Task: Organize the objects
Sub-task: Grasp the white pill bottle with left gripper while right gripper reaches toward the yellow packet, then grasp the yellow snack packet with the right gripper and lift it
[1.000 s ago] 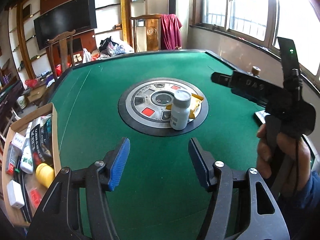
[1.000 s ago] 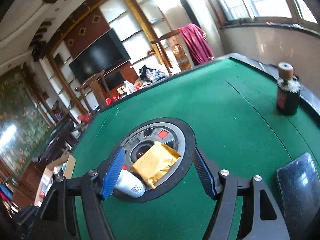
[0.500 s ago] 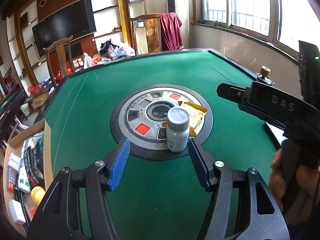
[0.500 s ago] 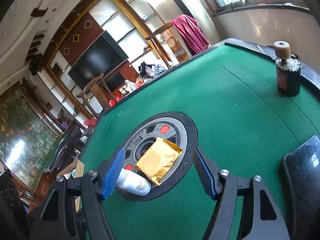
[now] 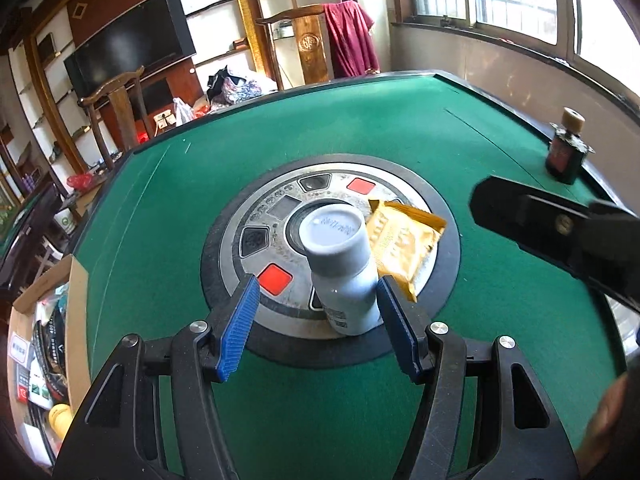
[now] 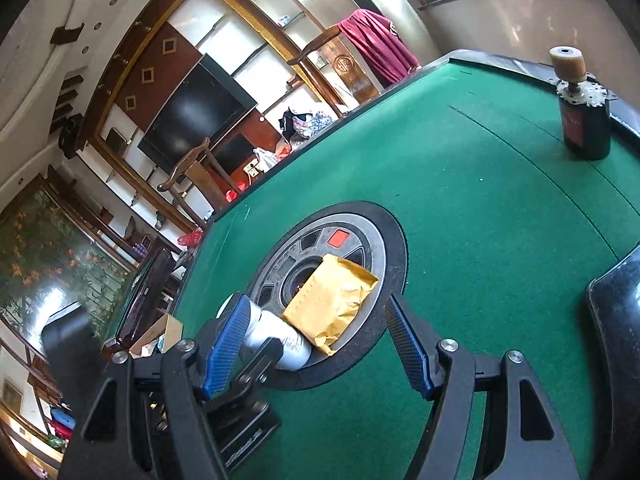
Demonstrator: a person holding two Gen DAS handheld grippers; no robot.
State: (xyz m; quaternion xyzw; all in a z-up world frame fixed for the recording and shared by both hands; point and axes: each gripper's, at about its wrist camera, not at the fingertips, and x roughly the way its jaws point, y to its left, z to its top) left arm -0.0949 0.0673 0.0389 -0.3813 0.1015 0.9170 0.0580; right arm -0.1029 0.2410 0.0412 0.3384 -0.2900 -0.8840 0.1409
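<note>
A white pill bottle (image 5: 345, 268) with a grey cap stands on the round metal panel (image 5: 280, 216) in the middle of the green table. A yellow packet (image 5: 404, 246) lies just behind it. My left gripper (image 5: 316, 318) is open, its blue pads on either side of the bottle, the right pad close to it. In the right wrist view the bottle (image 6: 276, 338) and the packet (image 6: 332, 304) lie between the fingers of my open right gripper (image 6: 320, 350), which hovers above the table.
A dark bottle with a cork top (image 5: 566, 150) (image 6: 584, 114) stands near the table's far right edge. A cardboard box (image 5: 44, 352) with several items sits left of the table. A black tray (image 6: 620, 320) lies at the right.
My left gripper has moved forward until its fingers flank the bottle. My right gripper has tilted and come a little closer to the centre panel.
</note>
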